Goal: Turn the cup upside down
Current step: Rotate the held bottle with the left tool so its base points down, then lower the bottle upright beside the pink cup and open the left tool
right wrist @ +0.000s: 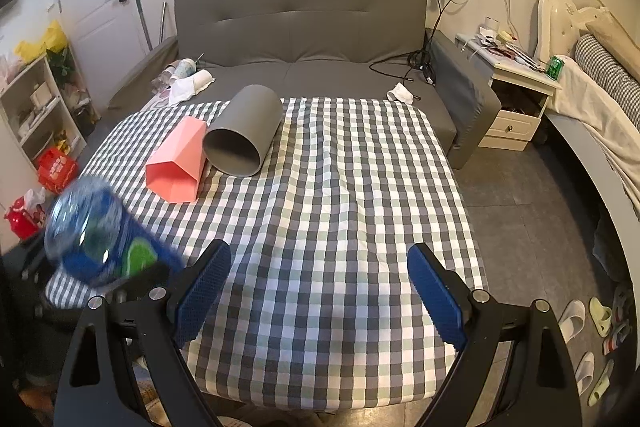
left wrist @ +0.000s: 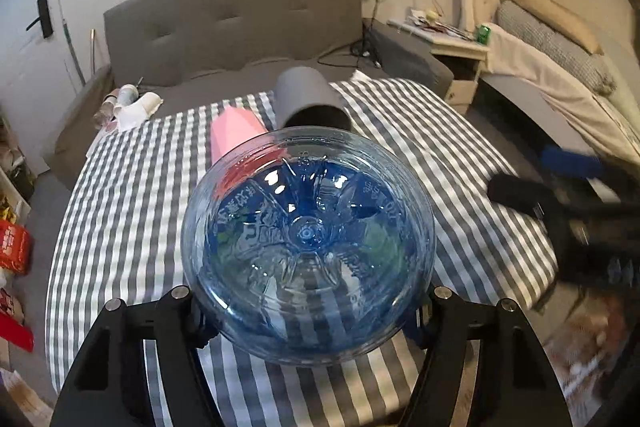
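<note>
A clear blue plastic cup fills the left wrist view, its ribbed base turned toward the camera. My left gripper is shut on its sides, holding it above the checked tablecloth. In the right wrist view the same cup is a blur at the lower left, with a blue and green label. My right gripper hangs open over the cloth with nothing between its blue pads. It appears blurred at the right edge of the left wrist view.
A grey cylinder cup and a pink hexagonal cup lie on their sides at the far left of the table. Behind the table is a grey sofa holding paper cups and cables. A nightstand and a bed are at the right.
</note>
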Demonstrator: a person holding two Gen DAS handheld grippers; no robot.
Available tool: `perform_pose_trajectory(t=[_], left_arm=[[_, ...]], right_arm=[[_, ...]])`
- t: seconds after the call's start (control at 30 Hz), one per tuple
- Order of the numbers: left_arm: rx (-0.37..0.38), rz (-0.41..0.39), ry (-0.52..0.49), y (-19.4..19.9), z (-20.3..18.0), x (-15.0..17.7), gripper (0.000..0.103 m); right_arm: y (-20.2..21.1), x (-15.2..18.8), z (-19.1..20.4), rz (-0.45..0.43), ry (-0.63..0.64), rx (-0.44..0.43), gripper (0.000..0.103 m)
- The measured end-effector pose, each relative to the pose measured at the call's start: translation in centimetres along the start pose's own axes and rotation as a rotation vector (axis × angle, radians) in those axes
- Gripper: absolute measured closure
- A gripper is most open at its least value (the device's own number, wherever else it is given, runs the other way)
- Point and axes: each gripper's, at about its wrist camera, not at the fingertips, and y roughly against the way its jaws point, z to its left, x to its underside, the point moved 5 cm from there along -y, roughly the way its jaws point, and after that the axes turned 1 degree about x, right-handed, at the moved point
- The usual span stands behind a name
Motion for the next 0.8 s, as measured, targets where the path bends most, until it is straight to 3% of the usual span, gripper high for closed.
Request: perform_pose_trajectory(t=[0.37,0.53,0.8], left_arm=[[-0.013,0.019,0.053,-3.4,1.4,-1.1,0.032],[0.033,0.042,0.073,-3.5,1.4,-0.8,0.013],[0.058,0.093,0.069,-0.4,1.6,2.3,0.008]], right_arm=[[-1.3,0.0,0.3,0.025,0.015,0.014,0.013],[-1.7,-0.2,0.7,0.028,0.020,0.013,0.013],[-0.5,-0.3,0.6,-0.011,0.005,-0.007,0.013]])
